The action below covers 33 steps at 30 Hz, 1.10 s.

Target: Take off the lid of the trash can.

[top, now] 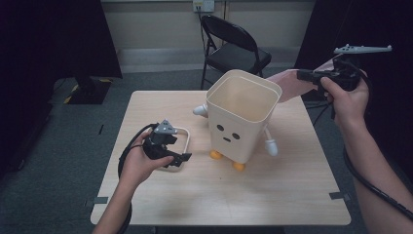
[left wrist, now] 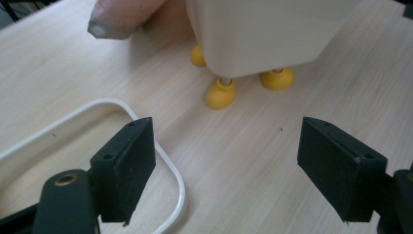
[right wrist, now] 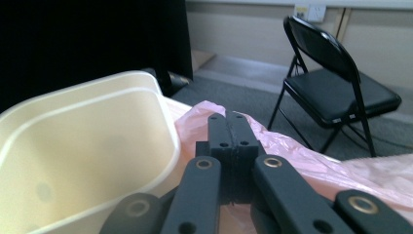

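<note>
Nearest the lens, matte black jaws of the left claw (left wrist: 226,161), blocky and flat-faced, spread wide and released, nothing between them but pale wood-grain tabletop (left wrist: 253,161). Under the left jaw, a smooth glossy white ring with rounded corners (left wrist: 173,170), lying flat on the tabletop. Just beyond, rounded yellow feet (left wrist: 220,92) of a cream plastic bin (top: 242,114), square-mouthed with softened corners, tapering downward, standing upright near the tabletop's middle. From the high view alone: a dotted face on the bin's front, stubby white arms at its sides, and the right claw (top: 304,75) raised beyond the bin's far right rim, held level. From the right gripper view alone: right jaws pressed together, clenched on a thin, crinkled, translucent pink plastic bag (right wrist: 302,151), gathered at the grip and draped beside the bin's rim; smooth bare inside of the bin; black folding chair (right wrist: 336,83) on grey carpet behind.
</note>
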Available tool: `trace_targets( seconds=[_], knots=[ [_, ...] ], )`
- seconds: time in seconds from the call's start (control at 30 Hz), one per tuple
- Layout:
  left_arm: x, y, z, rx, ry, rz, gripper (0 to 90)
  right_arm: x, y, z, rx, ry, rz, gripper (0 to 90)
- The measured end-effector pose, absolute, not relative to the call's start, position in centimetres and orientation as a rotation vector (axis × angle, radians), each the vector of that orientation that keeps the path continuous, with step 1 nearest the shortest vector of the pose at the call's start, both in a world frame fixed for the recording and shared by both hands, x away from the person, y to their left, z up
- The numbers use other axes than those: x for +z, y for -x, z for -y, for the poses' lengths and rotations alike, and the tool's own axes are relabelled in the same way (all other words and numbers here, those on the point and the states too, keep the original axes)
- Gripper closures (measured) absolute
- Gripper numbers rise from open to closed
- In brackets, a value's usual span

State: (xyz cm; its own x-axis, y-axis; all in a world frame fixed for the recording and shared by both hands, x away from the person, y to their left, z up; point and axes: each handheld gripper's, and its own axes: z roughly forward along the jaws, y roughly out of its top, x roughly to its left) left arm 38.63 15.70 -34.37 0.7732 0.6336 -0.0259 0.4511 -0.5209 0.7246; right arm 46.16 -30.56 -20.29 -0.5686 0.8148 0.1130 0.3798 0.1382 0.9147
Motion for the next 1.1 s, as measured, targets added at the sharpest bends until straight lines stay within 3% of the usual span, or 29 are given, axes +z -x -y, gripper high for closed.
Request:
trace_targets(
  seconds=[0.37, 0.7, 1.1],
  knots=[
    [-28.6, -38.6, -14.1, 0.404, -2.181, -0.720, 21.0, -18.3, -43.6, 26.0, 1.571, -0.963, -2.045, 90.0],
    [-24.1, -38.8, -12.8, 0.467, -2.178, -0.670, 21.1, -20.0, -42.3, 20.5, 1.556, -0.836, -2.226, 90.0],
    [-20.0, -40.8, -9.7, 0.540, -2.189, -0.573, 21.7, -20.1, -42.2, 16.9, 1.620, -0.744, -2.318, 90.0]
  ],
)
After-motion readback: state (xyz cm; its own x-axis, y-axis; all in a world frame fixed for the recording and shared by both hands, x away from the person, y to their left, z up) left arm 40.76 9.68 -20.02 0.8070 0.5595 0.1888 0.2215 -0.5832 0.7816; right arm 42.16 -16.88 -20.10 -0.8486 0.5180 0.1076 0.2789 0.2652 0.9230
